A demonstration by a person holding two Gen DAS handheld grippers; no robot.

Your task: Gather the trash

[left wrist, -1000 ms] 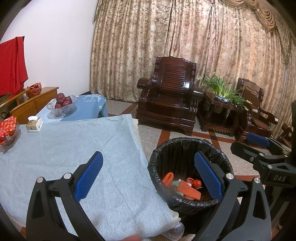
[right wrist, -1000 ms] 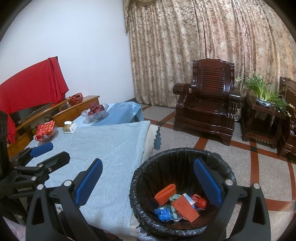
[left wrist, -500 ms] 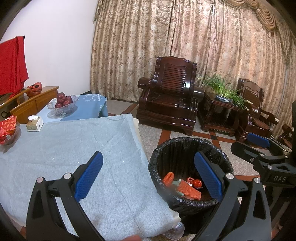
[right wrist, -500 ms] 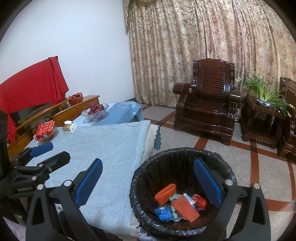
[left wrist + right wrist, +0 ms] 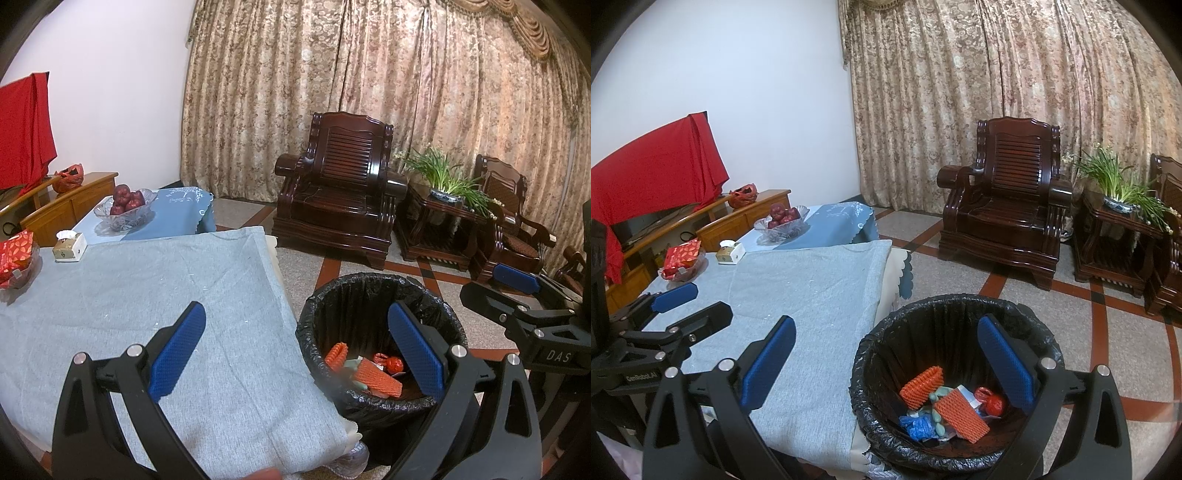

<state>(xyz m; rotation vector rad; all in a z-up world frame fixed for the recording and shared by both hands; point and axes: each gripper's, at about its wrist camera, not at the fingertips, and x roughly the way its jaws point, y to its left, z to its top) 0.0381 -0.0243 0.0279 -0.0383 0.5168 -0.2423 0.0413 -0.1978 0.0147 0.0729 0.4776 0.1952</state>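
A black-lined trash bin (image 5: 369, 291) (image 5: 945, 306) stands on the floor beside the table's right edge. Inside lie orange foam nets (image 5: 960, 410) (image 5: 376, 376), a red wrapper (image 5: 991, 402) and blue scraps (image 5: 918, 424). My left gripper (image 5: 295, 350) is open and empty above the table edge and bin. My right gripper (image 5: 886, 354) is open and empty over the bin's near rim. Each gripper shows in the other's view, the right one (image 5: 517, 291) and the left one (image 5: 676, 306).
The table carries a grey cloth (image 5: 147, 314) (image 5: 812, 295). At its far end are a tissue box (image 5: 69, 245), a red packet in a dish (image 5: 14, 254) and a glass bowl of apples (image 5: 123, 206). Dark wooden armchairs (image 5: 340, 192) and a plant (image 5: 447, 181) stand behind.
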